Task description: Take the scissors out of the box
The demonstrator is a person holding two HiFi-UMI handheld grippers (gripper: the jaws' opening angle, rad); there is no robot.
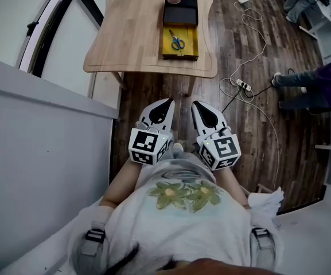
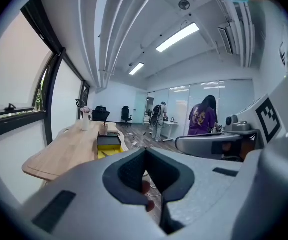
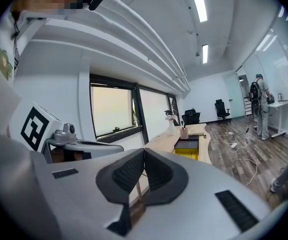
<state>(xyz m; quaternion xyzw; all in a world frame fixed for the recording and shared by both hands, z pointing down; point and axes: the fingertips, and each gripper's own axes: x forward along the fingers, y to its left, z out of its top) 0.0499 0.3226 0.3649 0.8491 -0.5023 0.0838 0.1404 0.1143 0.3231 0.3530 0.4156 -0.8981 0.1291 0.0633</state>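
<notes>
Barely begun: blue-handled scissors [image 1: 176, 40] lying in the yellow box [image 1: 180, 57] at the near end of the bench [image 1: 131, 39], left tool [image 1: 167, 102] and right tool [image 1: 198, 104] both closed on nothing, side by side well short of the bench, approach and grasp yet to come.

The head view looks steeply down over the person's torso: the left gripper [image 1: 166, 103] and right gripper [image 1: 197, 105] sit close below it, and the worktop [image 1: 132, 39] lies well ahead at the picture's top. Each gripper view rides low on its gripper and looks along its own jaws, nearly level, toward the distant worktop, with the other gripper at its inner edge. All three views share the worktop and the yellow box [image 1: 180, 43].
</notes>
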